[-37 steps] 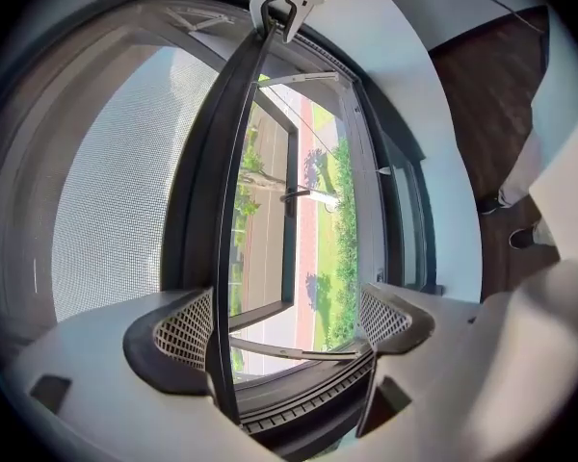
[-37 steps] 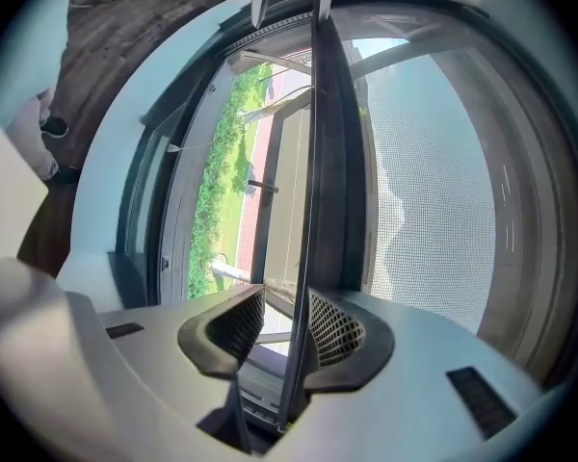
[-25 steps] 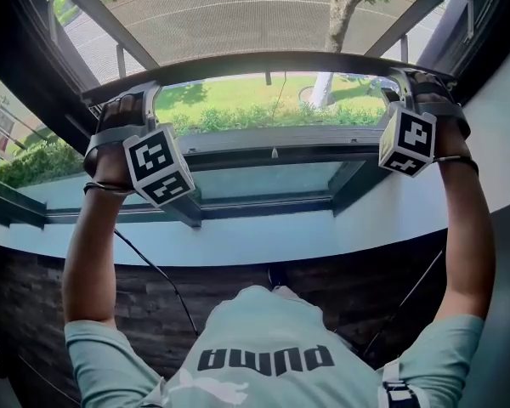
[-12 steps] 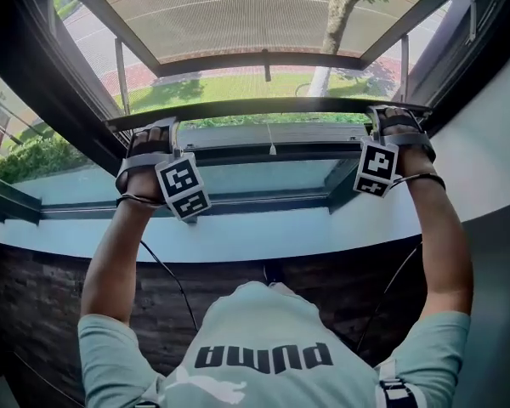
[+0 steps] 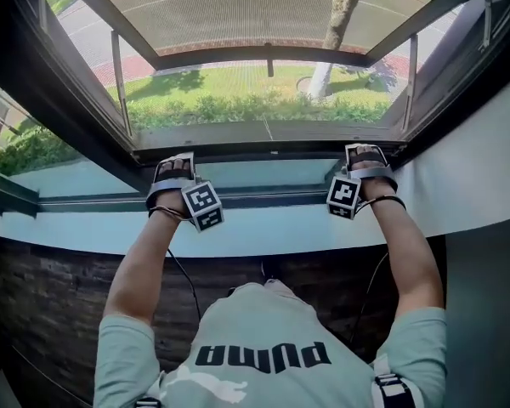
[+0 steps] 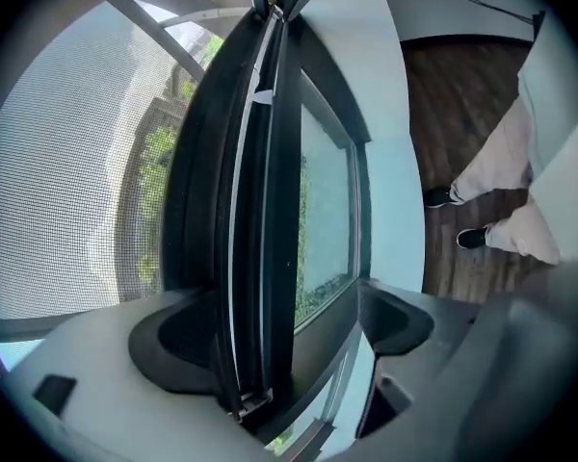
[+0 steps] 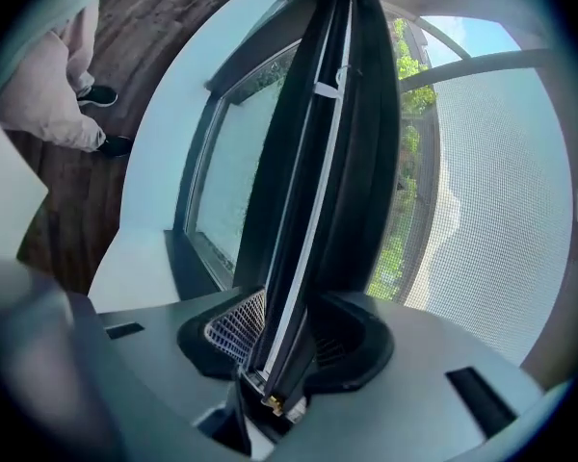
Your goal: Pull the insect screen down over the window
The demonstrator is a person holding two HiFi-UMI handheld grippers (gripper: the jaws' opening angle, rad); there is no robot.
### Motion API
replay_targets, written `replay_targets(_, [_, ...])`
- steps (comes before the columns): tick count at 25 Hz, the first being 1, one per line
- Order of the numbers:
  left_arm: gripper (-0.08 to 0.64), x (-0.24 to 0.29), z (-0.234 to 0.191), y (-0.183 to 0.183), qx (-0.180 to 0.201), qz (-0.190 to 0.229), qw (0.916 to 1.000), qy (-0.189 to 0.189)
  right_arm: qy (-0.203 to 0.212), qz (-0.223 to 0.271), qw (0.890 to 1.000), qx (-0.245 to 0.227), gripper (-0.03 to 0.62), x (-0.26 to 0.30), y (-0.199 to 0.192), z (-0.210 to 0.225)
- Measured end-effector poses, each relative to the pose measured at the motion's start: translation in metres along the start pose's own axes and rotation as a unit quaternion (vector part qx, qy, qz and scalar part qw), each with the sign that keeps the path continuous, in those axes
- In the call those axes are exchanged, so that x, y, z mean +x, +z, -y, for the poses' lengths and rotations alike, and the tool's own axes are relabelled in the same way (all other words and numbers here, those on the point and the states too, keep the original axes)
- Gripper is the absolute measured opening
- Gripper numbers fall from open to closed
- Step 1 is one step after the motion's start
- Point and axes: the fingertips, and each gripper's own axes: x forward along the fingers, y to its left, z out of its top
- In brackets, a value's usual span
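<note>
- One insect screen (image 5: 238, 7) of fine grey mesh fills the window opening, stretched from the top of the head view down to its black bottom bar (image 6: 260, 210).
- The bar's long axis lies level, left to right across the window and parallel to the pale window sill (image 5: 263, 228). It sits low, at the foot of the opening, just above the fixed glass pane (image 5: 263, 175); whether it touches the frame rail there I cannot tell.
- In each gripper view the bar runs straight away from the camera, between the jaws, to the other gripper at its far end.
- The right gripper (image 7: 289, 340) is closed on the bar near its right end, with a pad (image 7: 226, 335) tight against each face.
- The left gripper (image 6: 289, 330) straddles the bar near its left end with its jaws wider than the bar. The bar lies against the mesh-side pad (image 6: 173, 345), and frame and sill show in the gap before the room-side pad.
- Both hands sit at the same height, with the marker cubes (image 5: 202, 206) facing the person.
- Outside the mesh lie a green lawn (image 5: 229, 100) and a tree trunk (image 5: 336, 24).
- Below the sill are a dark stone wall (image 5: 51, 304) and the person's pale green shirt (image 5: 263, 347).
</note>
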Motion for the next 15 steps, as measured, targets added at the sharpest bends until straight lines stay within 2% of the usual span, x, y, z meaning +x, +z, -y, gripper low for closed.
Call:
replay_targets(7, [0.457, 0.033, 0.034, 0.001, 0.002, -0.005, 0.9999, -0.014, 0.004, -0.024, 1.0, -0.01, 0.135, 0.025, 0.019, -0.035])
replay_targets(11, [0.457, 0.046, 0.03, 0.001, -0.002, -0.001, 0.9991, 0.042, -0.043, -0.054, 0.998, 0.008, 0.133, 0.032, 0.023, -0.034])
replay_targets(13, [0.457, 0.049, 0.026, 0.001, -0.001, 0.004, 0.9976, 0.069, -0.076, -0.043, 0.996, 0.034, 0.133, 0.035, 0.025, -0.028])
replay_targets(15, [0.457, 0.051, 0.025, 0.001, 0.003, -0.004, 0.9961, 0.088, -0.114, -0.011, 0.99, 0.084, 0.133, 0.034, 0.032, -0.02])
